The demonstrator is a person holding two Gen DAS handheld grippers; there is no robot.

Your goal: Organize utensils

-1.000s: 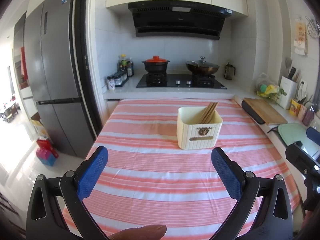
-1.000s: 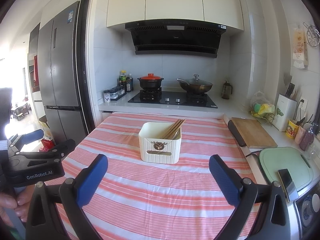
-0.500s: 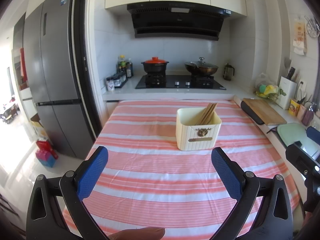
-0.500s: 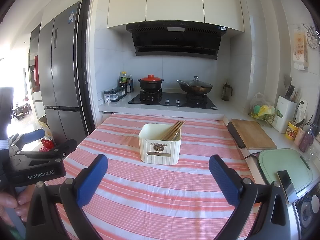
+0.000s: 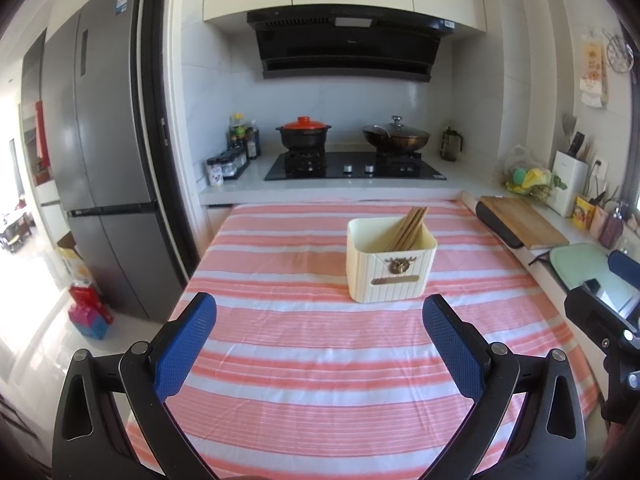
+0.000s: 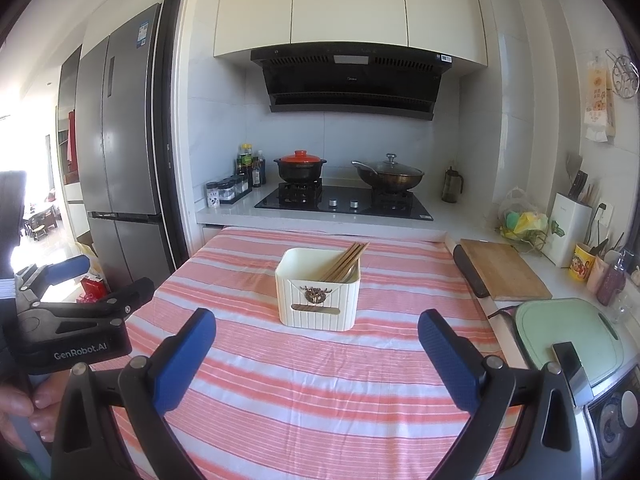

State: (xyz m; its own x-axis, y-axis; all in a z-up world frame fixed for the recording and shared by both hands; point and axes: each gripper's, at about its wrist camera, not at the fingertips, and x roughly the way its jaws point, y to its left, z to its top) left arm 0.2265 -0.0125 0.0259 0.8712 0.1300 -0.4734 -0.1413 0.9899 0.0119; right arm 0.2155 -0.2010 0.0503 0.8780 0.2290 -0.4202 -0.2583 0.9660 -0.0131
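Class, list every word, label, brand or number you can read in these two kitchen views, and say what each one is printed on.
"GenRobot.AI": on the body of the left gripper, seen in the right wrist view.
Too small or blurred to read: refrigerator sticker, range hood logo and label, wall hanging, yellow cup, utensil holder plaque.

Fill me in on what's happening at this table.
A person holds a two-finger gripper in each hand over a striped tablecloth. The left gripper and the right gripper are both open and empty, well short of the cream utensil holder. Wooden chopsticks lean inside it, against its right side. No utensils lie loose on the cloth, so the sorting looks done.
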